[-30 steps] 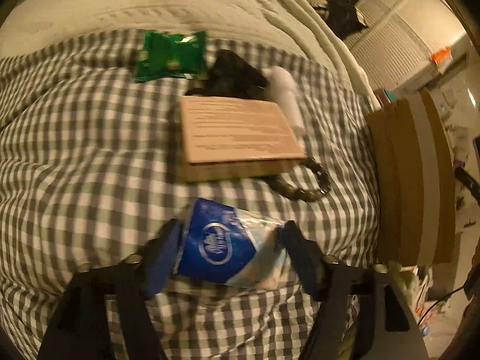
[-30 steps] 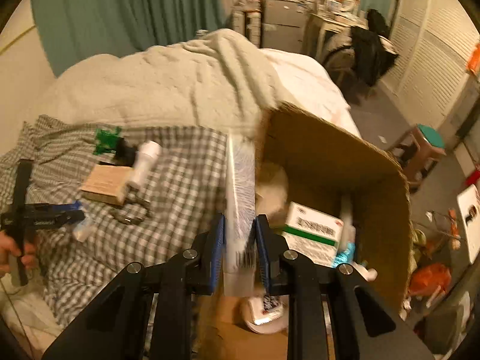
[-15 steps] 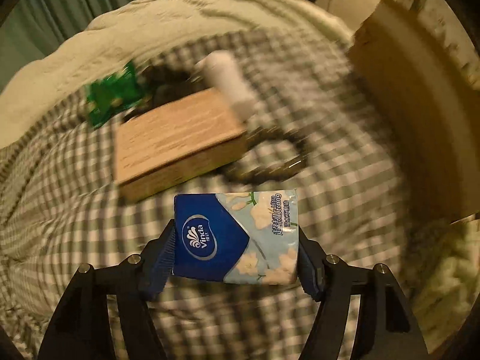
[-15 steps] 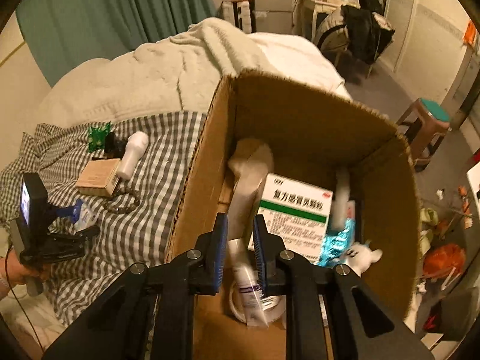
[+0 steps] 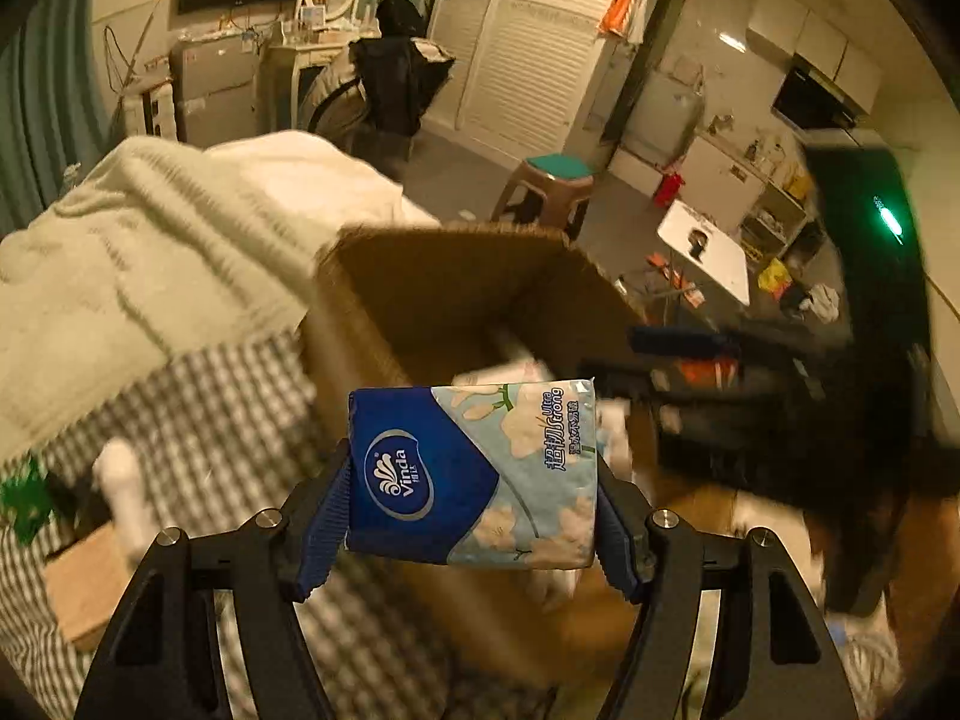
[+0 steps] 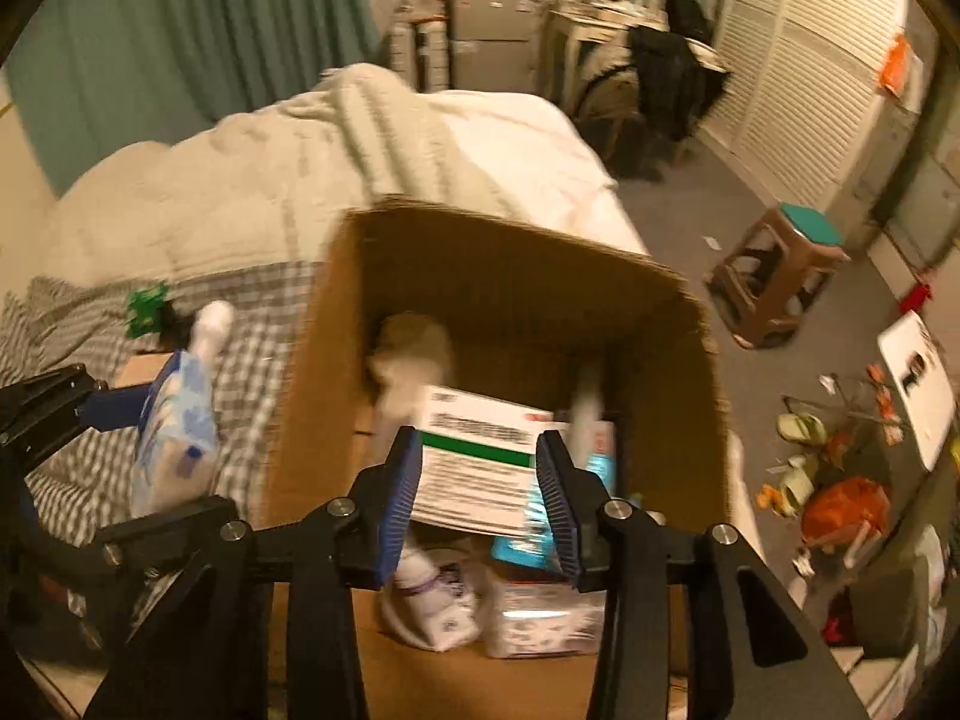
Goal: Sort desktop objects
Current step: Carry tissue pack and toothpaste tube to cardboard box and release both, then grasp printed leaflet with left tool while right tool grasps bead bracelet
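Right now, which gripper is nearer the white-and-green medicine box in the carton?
Right. The right gripper hangs open directly over the medicine box; the left gripper, clamping the tissue pack, is off beside the carton.

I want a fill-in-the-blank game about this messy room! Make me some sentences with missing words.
1. The left tongs squeeze a blue pack of ______.
2. The right tongs are open and hold ______.
3. The white and green medicine box lies inside the ______ box.
4. The stool on the floor has a ______ seat.

Missing words: tissues; nothing; cardboard; teal
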`<action>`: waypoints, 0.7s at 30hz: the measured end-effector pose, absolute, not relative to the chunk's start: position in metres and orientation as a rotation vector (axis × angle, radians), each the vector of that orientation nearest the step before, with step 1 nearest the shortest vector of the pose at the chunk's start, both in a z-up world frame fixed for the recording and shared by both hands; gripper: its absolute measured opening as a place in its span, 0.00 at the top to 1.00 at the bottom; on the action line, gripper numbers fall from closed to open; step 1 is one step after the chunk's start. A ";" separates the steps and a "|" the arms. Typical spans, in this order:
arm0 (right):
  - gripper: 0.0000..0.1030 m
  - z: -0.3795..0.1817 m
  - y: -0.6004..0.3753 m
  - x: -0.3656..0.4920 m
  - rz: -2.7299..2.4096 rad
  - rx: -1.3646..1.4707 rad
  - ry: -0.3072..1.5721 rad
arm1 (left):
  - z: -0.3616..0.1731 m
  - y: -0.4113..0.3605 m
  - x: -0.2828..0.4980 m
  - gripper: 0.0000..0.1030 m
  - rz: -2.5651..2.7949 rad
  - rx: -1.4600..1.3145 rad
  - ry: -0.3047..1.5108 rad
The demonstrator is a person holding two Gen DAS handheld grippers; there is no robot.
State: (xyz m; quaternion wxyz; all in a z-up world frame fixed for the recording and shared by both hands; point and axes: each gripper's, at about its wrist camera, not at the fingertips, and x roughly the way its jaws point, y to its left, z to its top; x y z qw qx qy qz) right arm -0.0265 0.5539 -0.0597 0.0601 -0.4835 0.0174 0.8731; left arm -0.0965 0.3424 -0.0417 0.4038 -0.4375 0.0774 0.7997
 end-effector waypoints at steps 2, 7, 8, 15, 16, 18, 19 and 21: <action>0.53 -0.061 0.569 -0.024 2.598 -1.445 0.084 | -0.044 0.360 -0.110 0.30 2.040 -1.125 0.181; 0.52 -0.069 0.597 -0.022 2.531 -1.432 0.161 | -0.048 0.384 -0.134 0.08 2.083 -1.143 0.190; 0.51 -0.070 0.600 -0.024 2.526 -1.426 0.169 | -0.046 0.389 -0.136 0.06 2.093 -1.149 0.214; 0.42 -0.056 0.599 -0.051 2.527 -1.336 0.126 | -0.020 0.370 -0.155 0.03 2.142 -1.099 0.249; 0.42 -0.053 0.596 -0.053 2.544 -1.315 0.132 | -0.017 0.360 -0.159 0.02 2.158 -1.089 0.248; 0.42 -0.043 0.584 -0.057 2.608 -1.272 0.138 | -0.014 0.325 -0.173 0.00 2.222 -1.087 0.249; 0.40 -0.037 0.574 -0.058 2.656 -1.256 0.137 | -0.017 0.299 -0.182 0.00 2.271 -1.107 0.254; 0.37 -0.029 0.551 -0.061 2.739 -1.241 0.119 | -0.031 0.256 -0.193 0.00 2.339 -1.166 0.290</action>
